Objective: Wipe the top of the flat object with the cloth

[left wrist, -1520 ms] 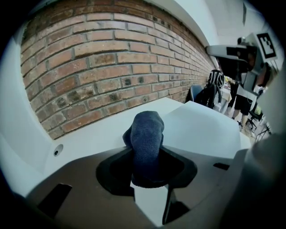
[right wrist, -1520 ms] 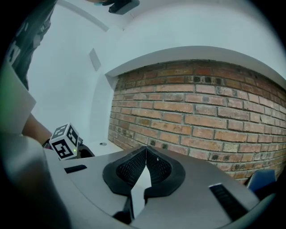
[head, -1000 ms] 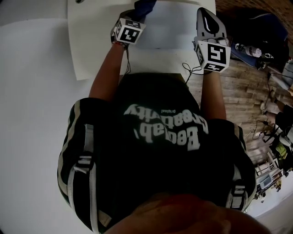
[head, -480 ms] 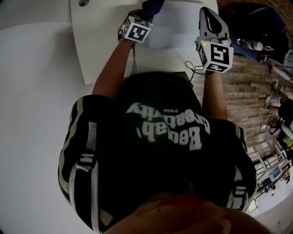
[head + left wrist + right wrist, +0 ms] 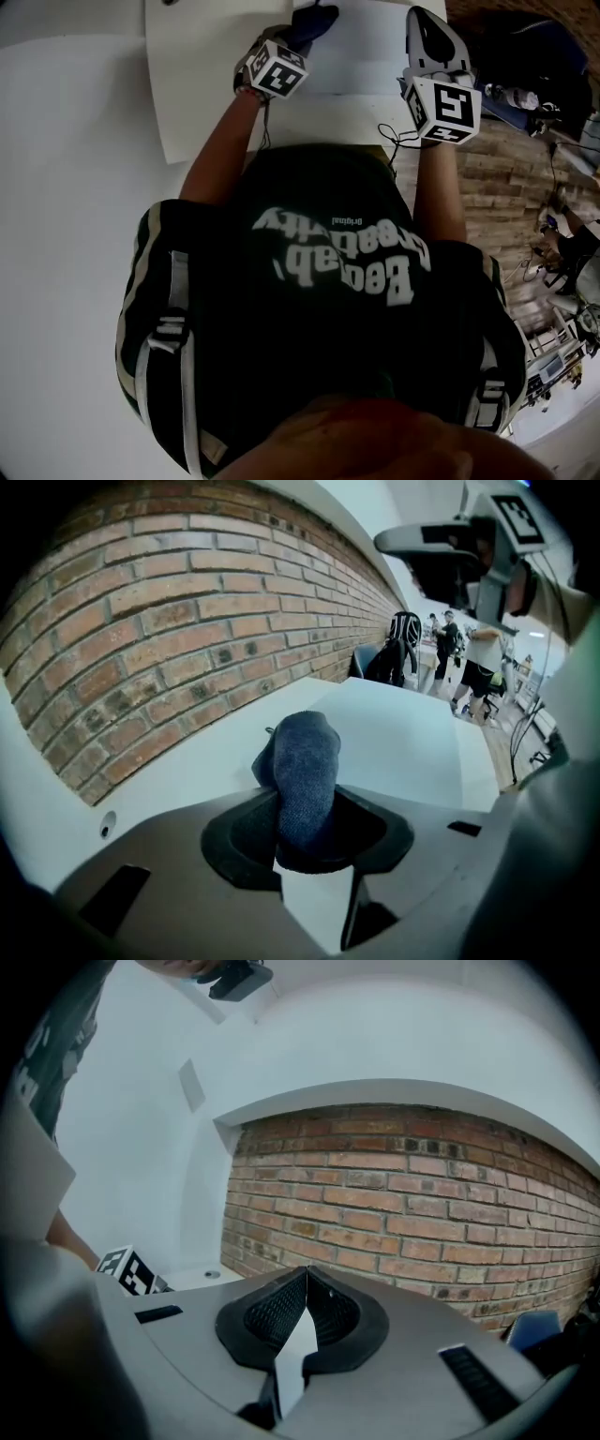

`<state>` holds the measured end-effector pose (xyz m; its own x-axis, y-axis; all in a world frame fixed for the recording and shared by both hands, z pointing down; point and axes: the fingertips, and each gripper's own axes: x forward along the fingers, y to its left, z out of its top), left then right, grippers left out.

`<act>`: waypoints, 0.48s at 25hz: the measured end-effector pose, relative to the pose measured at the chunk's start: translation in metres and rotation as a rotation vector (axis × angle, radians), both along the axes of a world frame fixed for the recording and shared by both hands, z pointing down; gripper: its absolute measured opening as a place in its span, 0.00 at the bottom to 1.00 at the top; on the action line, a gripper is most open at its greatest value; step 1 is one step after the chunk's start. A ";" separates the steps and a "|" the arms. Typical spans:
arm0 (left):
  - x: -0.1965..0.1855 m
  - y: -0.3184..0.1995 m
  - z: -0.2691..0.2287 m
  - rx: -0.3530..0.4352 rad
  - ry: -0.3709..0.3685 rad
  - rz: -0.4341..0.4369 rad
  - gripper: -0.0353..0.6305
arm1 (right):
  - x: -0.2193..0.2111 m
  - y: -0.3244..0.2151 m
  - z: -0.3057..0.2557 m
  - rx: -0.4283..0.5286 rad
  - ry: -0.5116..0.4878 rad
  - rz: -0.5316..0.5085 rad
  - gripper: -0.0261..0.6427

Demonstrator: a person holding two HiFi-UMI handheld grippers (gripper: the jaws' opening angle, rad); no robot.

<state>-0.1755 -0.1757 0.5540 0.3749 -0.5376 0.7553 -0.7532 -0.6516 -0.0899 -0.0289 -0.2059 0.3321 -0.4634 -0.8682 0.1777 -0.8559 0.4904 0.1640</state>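
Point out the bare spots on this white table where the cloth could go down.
Bare: the table left of the left gripper, out to its left edge; also the flat object beyond the cloth. Crowded: the near right corner, with the right gripper and a cable.
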 end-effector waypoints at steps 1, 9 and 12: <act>0.005 0.007 0.000 -0.002 -0.003 -0.002 0.28 | 0.004 -0.002 0.002 -0.004 0.000 -0.011 0.03; 0.016 0.089 0.005 -0.068 0.016 -0.067 0.28 | 0.008 -0.011 0.031 -0.062 -0.038 -0.084 0.03; 0.016 0.115 0.006 -0.096 0.025 -0.097 0.28 | 0.004 -0.008 0.034 -0.068 -0.040 -0.117 0.03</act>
<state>-0.1590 -0.0611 0.5601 0.3442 -0.4978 0.7961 -0.8142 -0.5805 -0.0109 -0.0251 -0.2138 0.3665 -0.5682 -0.7947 0.2135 -0.7977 0.5957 0.0942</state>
